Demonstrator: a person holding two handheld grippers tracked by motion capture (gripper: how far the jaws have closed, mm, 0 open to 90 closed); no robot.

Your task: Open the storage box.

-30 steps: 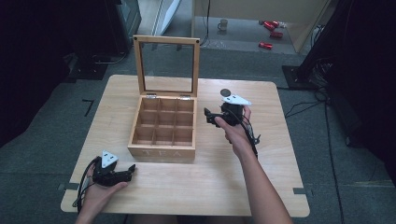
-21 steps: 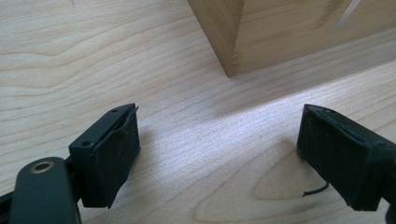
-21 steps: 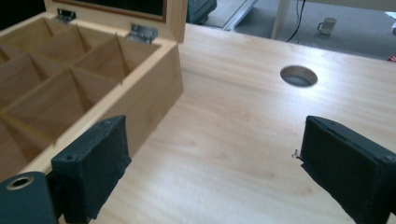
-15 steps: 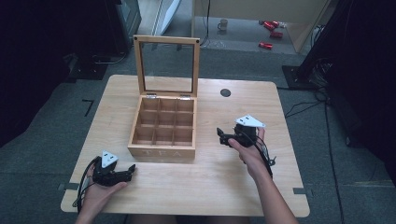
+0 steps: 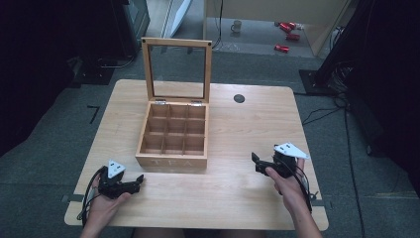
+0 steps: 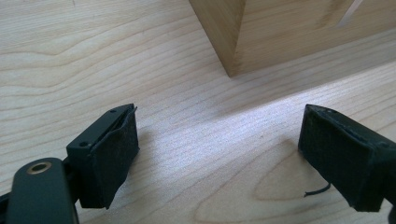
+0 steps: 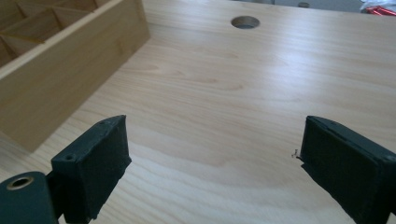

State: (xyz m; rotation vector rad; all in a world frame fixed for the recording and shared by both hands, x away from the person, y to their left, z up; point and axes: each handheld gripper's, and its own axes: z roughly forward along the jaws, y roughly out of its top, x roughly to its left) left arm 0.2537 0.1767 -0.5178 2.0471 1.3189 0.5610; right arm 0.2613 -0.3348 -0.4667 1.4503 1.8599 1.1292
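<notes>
A wooden tea box [image 5: 173, 136] stands on the table with its glass lid upright and its compartments bare. My left gripper [image 5: 139, 180] rests low near the table's front left, just off the box's front left corner [image 6: 231, 70], jaws open with nothing between them [image 6: 219, 158]. My right gripper [image 5: 255, 162] sits to the right of the box near the front, jaws wide apart and pointing toward the box's side wall [image 7: 70, 79]; between them lies bare table [image 7: 215, 158].
The light wooden table [image 5: 233, 129] has a round cable hole [image 5: 239, 98] behind the right gripper, also seen as the hole [image 7: 246, 21]. Cables trail from both grippers toward the front edge. Dark floor and equipment surround the table.
My right gripper has pulled back from beside the box toward the table's front right and come lower. The left gripper has stayed put.
</notes>
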